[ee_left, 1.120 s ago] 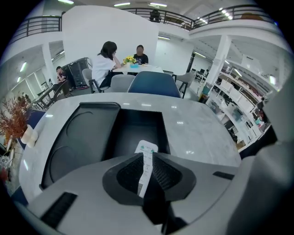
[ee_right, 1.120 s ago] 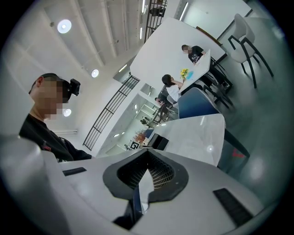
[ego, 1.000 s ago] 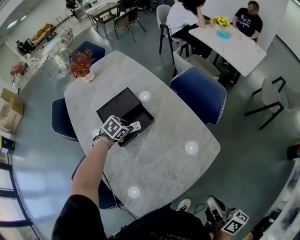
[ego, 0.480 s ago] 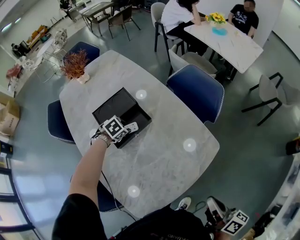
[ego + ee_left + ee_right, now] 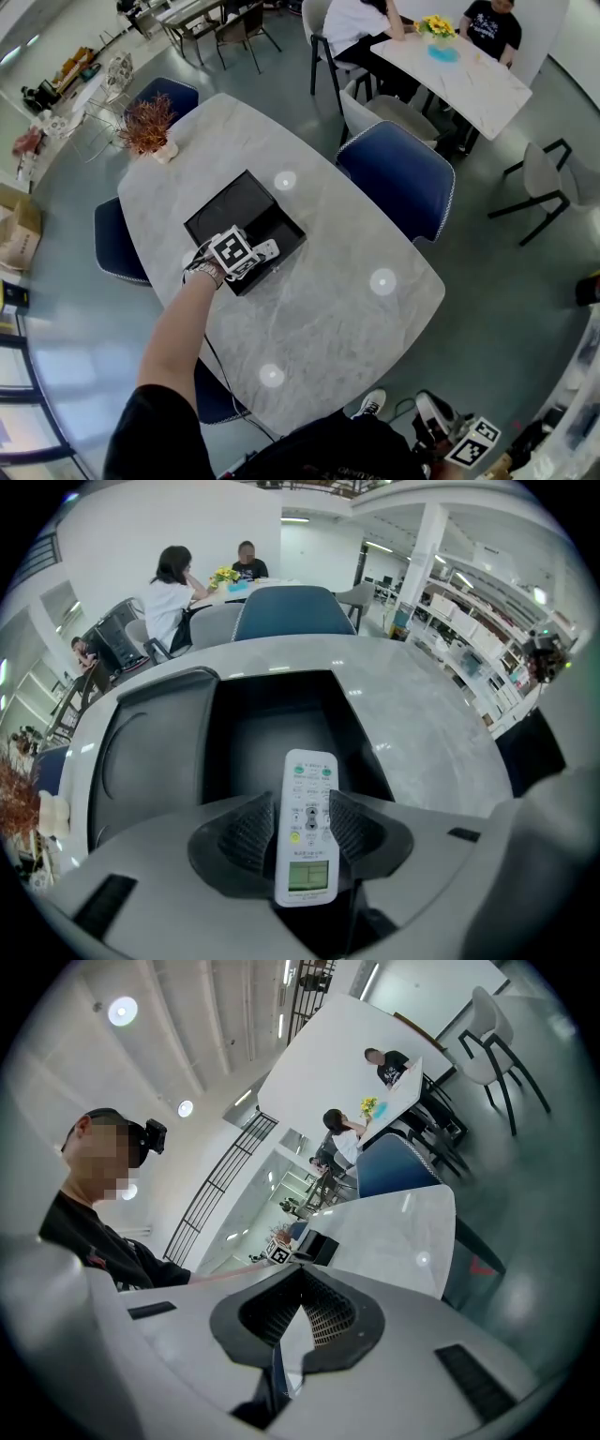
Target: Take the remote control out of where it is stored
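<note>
A white remote control [image 5: 307, 827] with a small screen lies lengthwise between the pads of my left gripper [image 5: 302, 825]. The jaws are opening, and the ribbed pads [image 5: 246, 834] stand close at its two sides. Beyond it is the black open box [image 5: 267, 728] with its lid [image 5: 141, 752] laid back to the left. From the head view the left gripper [image 5: 246, 261] is at the near corner of the box [image 5: 246, 199], with the remote [image 5: 267, 250] poking out to its right. My right gripper [image 5: 298, 1283] hangs low beside the person, away from the table, its jaws shut and empty.
The box sits on an oval marble table [image 5: 328, 309]. A potted dry plant [image 5: 150, 127] stands at the far end. Blue chairs [image 5: 398, 178] ring the table. Two people sit at another table [image 5: 464, 75] in the back.
The left gripper has stayed at the box's near corner with the remote beside it. Only the head view has shifted a little.
</note>
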A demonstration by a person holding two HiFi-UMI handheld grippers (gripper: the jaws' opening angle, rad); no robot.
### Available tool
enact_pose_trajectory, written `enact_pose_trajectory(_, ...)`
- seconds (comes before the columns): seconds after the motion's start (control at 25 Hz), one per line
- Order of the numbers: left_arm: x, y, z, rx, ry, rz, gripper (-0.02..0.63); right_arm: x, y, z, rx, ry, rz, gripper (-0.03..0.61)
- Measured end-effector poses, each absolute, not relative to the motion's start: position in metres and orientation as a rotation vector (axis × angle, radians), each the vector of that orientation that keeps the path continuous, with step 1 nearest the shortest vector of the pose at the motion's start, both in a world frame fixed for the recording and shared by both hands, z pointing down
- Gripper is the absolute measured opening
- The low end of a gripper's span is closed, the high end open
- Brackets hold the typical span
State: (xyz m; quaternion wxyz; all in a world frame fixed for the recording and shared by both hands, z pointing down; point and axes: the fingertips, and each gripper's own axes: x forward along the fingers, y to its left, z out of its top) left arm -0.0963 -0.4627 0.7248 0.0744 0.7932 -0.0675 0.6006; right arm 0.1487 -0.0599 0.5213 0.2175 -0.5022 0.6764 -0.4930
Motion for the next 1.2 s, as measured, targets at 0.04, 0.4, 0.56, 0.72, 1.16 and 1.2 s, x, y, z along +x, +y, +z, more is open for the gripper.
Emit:
enact_pose_trajectory(0.04,-0.096,-0.461,0.726,2.38,-0.183,1.822,0.173,0.148,-0.061,0.522,-1.389,1.872,-1.37,0.009)
enact_pose_trajectory(0.4,-0.089,-0.446,0.74,2.332,-0.101,1.802,0.173,0.149,-0.067,0.526,-1.377,1.865,-1.38,0.009)
enact_pose_trajectory(0.56,-0.092,-0.445,0.747,2.31,-0.15,1.751,0.172,0.151,-0.064,0.528,-1.383,1.854,-1.382,0.009)
enact_pose_trajectory(0.72,-0.091,-0.447,0.747,2.324,-0.166,1.76,0.166,0.154,-0.064,0.531,-1.387,1.838,-1.39,0.009)
enact_pose_trajectory(1.16,-0.096,-0.454,0.738,2.351,-0.297,1.682,0.117,0.151,-0.064,0.53,-1.371,1.846,-1.377,0.009)
enact_pose_trajectory(1.2,-0.097,-0.456,0.734,2.355,-0.318,1.657,0.117,0.151,-0.064,0.529,-1.369,1.849,-1.375,0.009)
